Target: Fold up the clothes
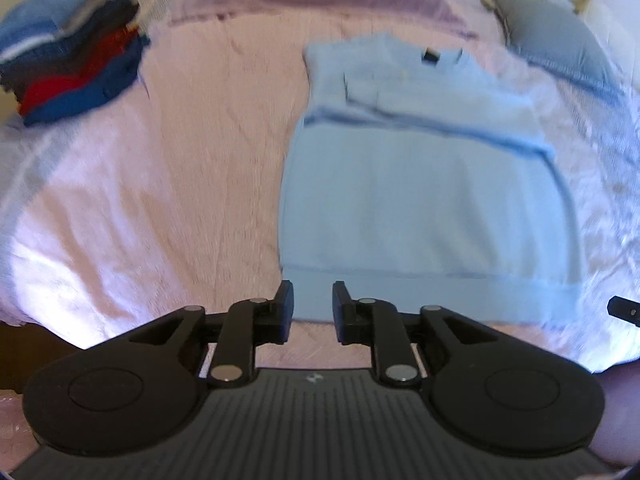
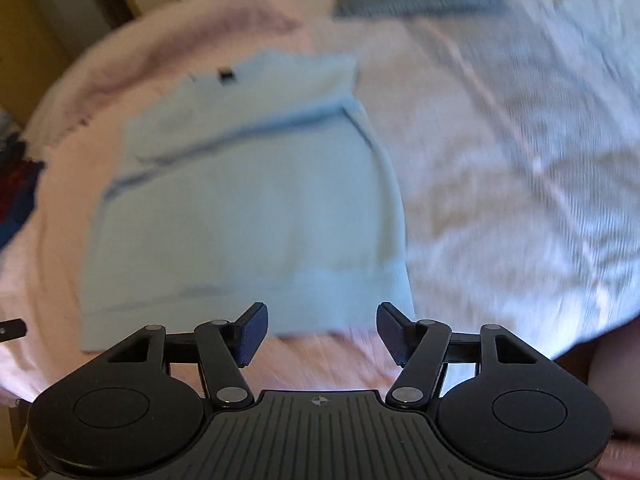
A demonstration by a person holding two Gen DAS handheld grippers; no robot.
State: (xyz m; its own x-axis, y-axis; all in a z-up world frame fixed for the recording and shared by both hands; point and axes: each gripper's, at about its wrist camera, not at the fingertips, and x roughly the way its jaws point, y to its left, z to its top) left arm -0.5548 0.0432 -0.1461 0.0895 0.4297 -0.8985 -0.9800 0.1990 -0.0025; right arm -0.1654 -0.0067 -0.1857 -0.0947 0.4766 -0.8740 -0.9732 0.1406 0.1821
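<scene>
pink bedspread [image 1: 160,200] carries a part-folded blue sweater [image 1: 420,208]; left gripper [image 1: 313,308] and right gripper [image 2: 322,334] both released, empty

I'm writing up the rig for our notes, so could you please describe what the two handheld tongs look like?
Both look alike: the left tongs and right tongs are matt black, each with two short ribbed pads on linkage arms joined by silver pivot pins. The arms run back to two round black housings flanking a grey ribbed plate with a small mark at its front edge. No cables or sleeves show.
</scene>
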